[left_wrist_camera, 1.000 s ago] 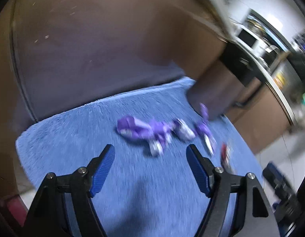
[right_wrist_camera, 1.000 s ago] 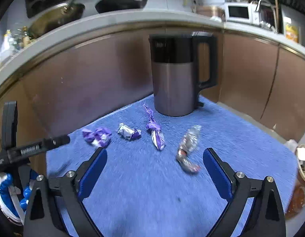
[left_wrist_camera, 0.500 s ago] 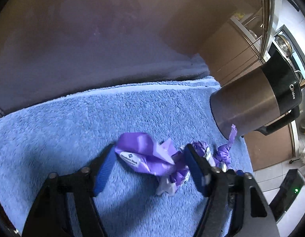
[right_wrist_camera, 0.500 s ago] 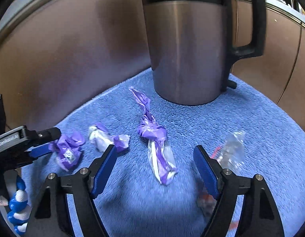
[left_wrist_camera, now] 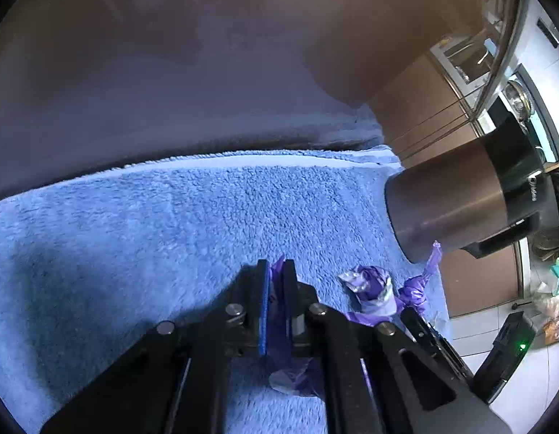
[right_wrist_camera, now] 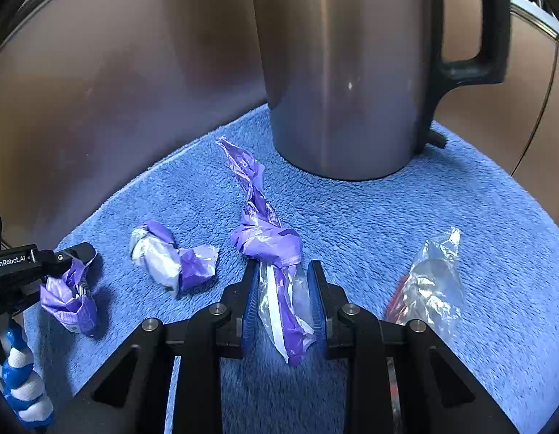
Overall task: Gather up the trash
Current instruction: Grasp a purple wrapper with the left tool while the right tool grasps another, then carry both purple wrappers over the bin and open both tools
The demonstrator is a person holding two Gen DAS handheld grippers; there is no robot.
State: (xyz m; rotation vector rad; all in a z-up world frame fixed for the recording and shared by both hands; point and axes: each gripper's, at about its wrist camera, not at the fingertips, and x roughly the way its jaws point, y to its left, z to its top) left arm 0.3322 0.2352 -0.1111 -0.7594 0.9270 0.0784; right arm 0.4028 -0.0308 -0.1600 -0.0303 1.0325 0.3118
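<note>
Altogether: three purple wrappers (right_wrist_camera: 268, 246), one clear wrapper (right_wrist_camera: 429, 282), one kettle (right_wrist_camera: 344, 72).

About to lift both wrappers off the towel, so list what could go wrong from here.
1. The right gripper is closing on the long twisted wrapper near one end; its far tail lies beside the kettle and might brush it on lifting.
2. The left gripper, shut on the crumpled purple wrapper, pinches thin film that could slip.
3. The crumpled silver-purple wrapper and the clear wrapper lie close and could get knocked.
</note>
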